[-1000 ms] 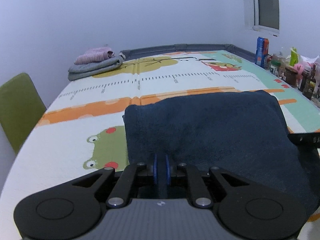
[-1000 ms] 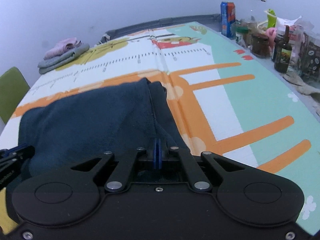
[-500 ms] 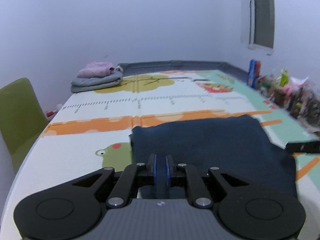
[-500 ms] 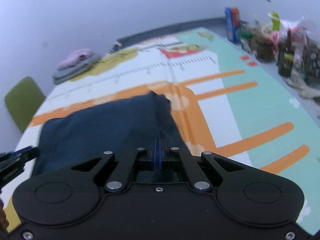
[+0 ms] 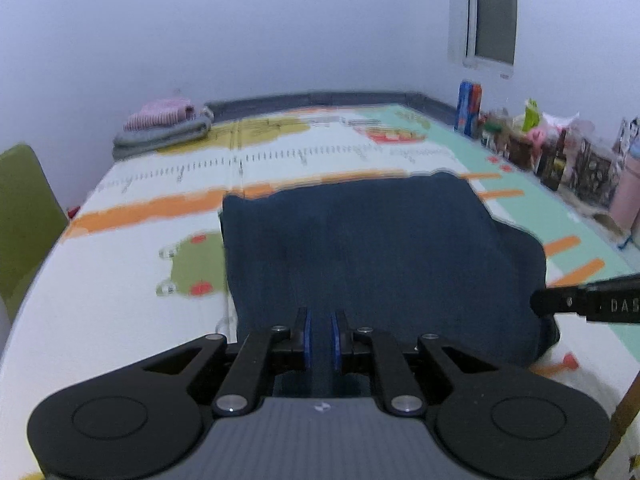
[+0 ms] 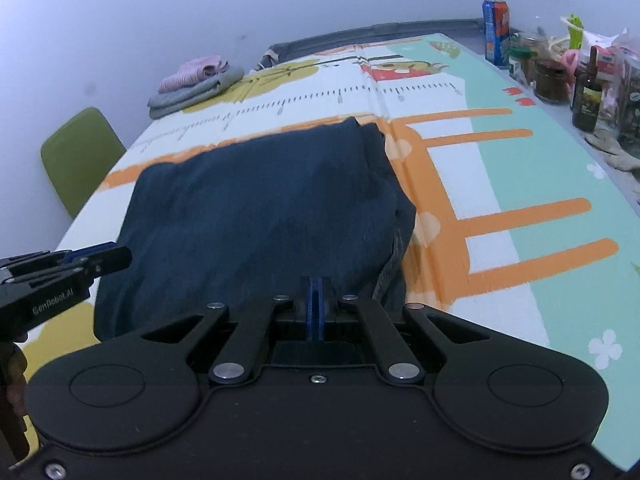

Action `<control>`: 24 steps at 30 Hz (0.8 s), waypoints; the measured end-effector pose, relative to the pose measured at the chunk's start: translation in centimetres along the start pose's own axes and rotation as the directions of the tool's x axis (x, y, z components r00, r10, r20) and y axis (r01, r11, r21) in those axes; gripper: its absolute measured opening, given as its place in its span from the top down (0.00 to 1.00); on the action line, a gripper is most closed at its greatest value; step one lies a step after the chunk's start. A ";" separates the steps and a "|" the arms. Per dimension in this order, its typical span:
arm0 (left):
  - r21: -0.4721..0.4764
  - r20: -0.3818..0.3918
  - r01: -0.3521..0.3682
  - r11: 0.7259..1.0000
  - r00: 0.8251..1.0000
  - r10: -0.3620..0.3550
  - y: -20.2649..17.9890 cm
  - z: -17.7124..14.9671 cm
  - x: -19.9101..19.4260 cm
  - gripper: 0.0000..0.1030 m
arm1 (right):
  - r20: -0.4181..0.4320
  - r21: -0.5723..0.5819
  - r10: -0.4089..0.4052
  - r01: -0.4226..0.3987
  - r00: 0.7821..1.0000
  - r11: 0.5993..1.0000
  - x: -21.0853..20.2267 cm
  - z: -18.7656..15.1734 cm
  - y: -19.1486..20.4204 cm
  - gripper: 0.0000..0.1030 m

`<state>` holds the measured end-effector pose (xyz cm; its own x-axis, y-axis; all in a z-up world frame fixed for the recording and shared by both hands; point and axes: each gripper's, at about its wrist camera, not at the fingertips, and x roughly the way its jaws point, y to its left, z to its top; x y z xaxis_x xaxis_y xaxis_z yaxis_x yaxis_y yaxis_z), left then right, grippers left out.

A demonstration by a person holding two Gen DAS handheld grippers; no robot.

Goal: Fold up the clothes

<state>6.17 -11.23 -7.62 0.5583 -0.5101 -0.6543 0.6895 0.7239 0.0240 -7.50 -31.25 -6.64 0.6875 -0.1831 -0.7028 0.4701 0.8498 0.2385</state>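
Left wrist view: the left gripper (image 5: 321, 338) has its blue pads pinched on the near edge of the dark blue garment (image 5: 376, 248), cloth filling the narrow gap between them. Right wrist view: the right gripper (image 6: 315, 307) is clamped almost fully together on the same near edge. Ahead of both claws the garment spreads over the cartoon play mat (image 6: 500, 168). Far beyond, to the left, sits a stack of folded clothes (image 6: 192, 86); far right stand jars and bottles (image 6: 560, 76). A green chair (image 6: 78, 156) stands left.

Dark navy garment (image 6: 260, 208), folded over, near edge lifted
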 end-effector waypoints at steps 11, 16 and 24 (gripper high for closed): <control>-0.024 -0.034 -0.039 0.999 0.999 0.038 0.5 -1.2 1.4 0.89 | -0.063 -0.032 -0.046 0.044 0.997 0.998 2.4 -1.1 0.0 1.00; -0.030 -0.035 -0.040 0.999 0.999 0.039 0.8 -1.1 1.3 0.92 | -0.073 -0.026 -0.046 0.045 0.996 0.999 2.4 -1.4 -0.4 1.00; -0.006 0.048 -0.125 0.992 0.991 0.125 1.6 0.7 -1.5 0.82 | -0.026 0.063 -0.030 0.032 0.999 0.998 -0.2 0.5 -1.3 0.96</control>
<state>6.74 -9.63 -6.12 0.6615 -0.4376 -0.6090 0.6119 0.7845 0.1009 -7.99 -32.59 -6.49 0.6581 -0.1957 -0.7270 0.5257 0.8108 0.2575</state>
